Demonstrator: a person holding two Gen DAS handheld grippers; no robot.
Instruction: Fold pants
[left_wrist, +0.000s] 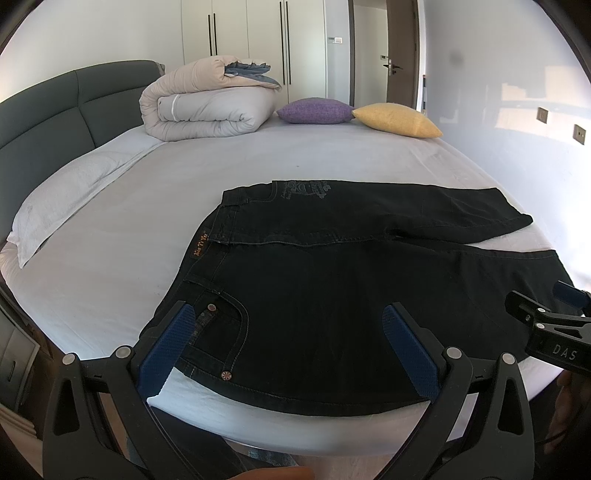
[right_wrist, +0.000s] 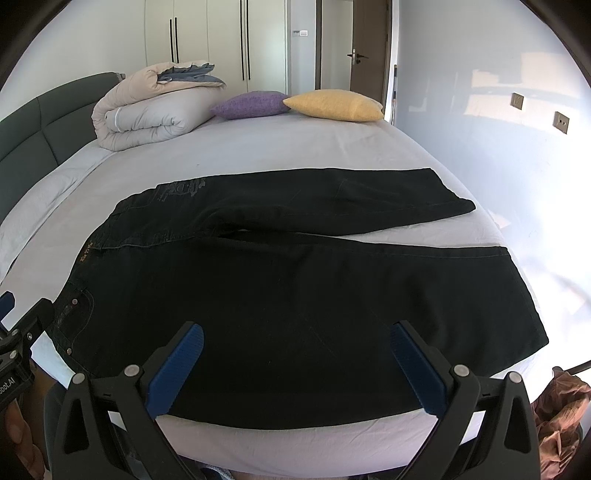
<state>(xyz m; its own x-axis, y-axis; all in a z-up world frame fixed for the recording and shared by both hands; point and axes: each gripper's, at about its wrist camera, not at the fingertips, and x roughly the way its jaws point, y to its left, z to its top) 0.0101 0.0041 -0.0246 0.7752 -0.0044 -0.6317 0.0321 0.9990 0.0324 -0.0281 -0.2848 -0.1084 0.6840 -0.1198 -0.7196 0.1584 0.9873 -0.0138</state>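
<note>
My left fingers stand wide apart, holding nothing, and my left gripper hangs over the waist end of the pants, its blue pads at 7 and 5 o'clock in the left wrist view. My right fingers are spread just as wide, also bare, with my right gripper poised above the near leg by the bed's front edge.

The pants lie flat on the bed, dark, waist toward 9 o'clock and hems toward 3 o'clock. The legs split in a narrow V: the far leg angles toward 2 o'clock, the near leg runs along the edge closest to me. A strip of sheet shows between them.

At 11 o'clock a rolled duvet sits near the headboard. Just beside it, toward 12 o'clock, lie a purple cushion and a yellow cushion, touching. A pillow rests at 9 o'clock.
</note>
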